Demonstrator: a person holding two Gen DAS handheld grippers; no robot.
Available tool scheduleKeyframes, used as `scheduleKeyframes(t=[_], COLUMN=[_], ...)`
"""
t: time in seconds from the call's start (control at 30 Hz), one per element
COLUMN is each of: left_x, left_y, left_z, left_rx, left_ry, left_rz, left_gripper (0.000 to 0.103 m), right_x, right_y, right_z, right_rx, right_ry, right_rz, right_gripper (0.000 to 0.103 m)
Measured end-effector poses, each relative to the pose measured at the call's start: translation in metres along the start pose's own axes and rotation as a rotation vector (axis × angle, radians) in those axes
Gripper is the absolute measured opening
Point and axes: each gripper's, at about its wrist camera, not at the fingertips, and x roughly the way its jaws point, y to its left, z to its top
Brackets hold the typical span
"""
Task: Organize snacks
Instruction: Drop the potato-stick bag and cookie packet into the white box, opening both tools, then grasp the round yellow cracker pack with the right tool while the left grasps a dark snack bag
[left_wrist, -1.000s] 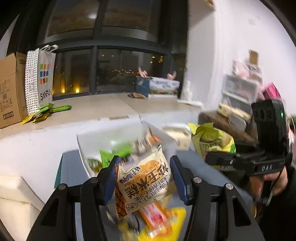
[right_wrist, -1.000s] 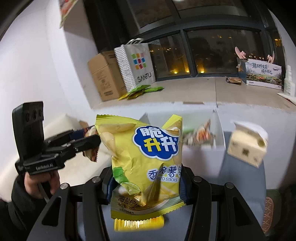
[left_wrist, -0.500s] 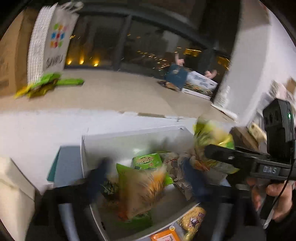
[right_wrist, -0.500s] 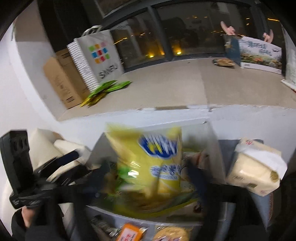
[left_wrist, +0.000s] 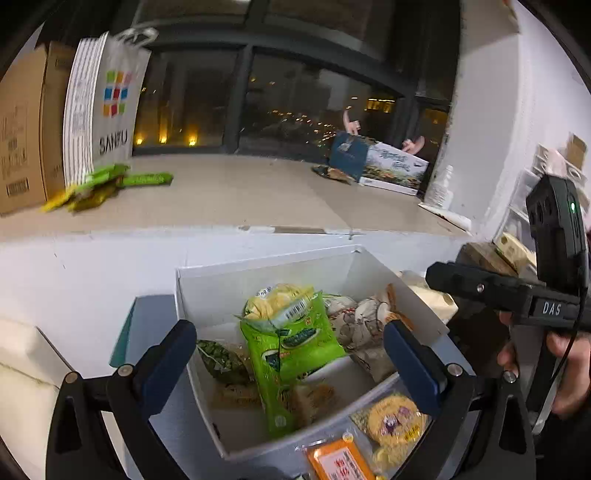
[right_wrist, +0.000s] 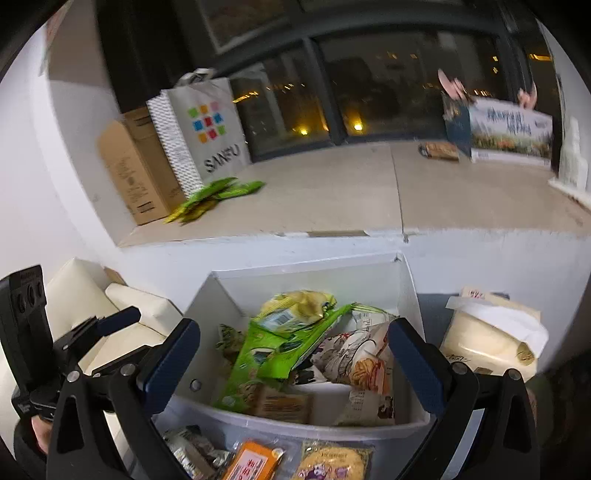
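Both grippers hover over the white box (left_wrist: 266, 264) — each with its jaws spread wide and nothing between them. In the left wrist view, the left gripper (left_wrist: 290, 354) frames the box from the lower part of the frame; in the right wrist view, the right gripper (right_wrist: 293, 360) does the same.

Snacks lie piled inside the box. A green packet (left_wrist: 295, 354) sits near the centre, tilted, with a yellow chip bag (left_wrist: 275, 301) resting across its upper end. To the right of these lies a white packet with printed figures (right_wrist: 354, 354), crumpled against the right wall. A dark green leafy-print packet (left_wrist: 219, 360) lies at the left, low in the box.

Outside the box, just in front of its near wall at the bottom of the frame, lie an orange packet (left_wrist: 341, 461) and a yellow round-cake packet (left_wrist: 393, 419), side by side.

In the right wrist view, a cream tissue pack (right_wrist: 491, 332) stands to the right of the box, apart from it. At the right edge of the left wrist view a hand (left_wrist: 565, 369) grips the black handle of the other gripper.

Behind the box runs a pale ledge (right_wrist: 332, 195). At its upper left stand a cardboard carton (right_wrist: 136, 173) and a white SANFU bag (right_wrist: 203, 129), touching, with green sachets (right_wrist: 218, 192) scattered at their foot.
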Motion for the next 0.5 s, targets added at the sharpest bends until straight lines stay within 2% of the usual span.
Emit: scheduleKeyframes(t=[0.23, 0.33, 0.5], left_x=[-0.072, -0.102, -0.139], left_y=[-0.028, -0.043, -0.059], left_z=[-0.028, -0.05, -0.089], left_rx=[0.085, 0.124, 0.142], left_ry=[-0.087, -0.101, -0.092], left_rz=[-0.022, -0.016, -0.039], left_gripper=[0.103, 0.103, 0.103], right_x=[-0.076, -0.109, -0.15], right_y=[0.031, 0.043, 0.049], right_z=[-0.036, -0.064, -0.115], right_rx=[-0.098, -0.154, -0.179], right_ry=[-0.094, -0.123, -0.139], right_rz=[0.072, 0.056, 0.043], right_gripper=[0.103, 0.103, 0.103])
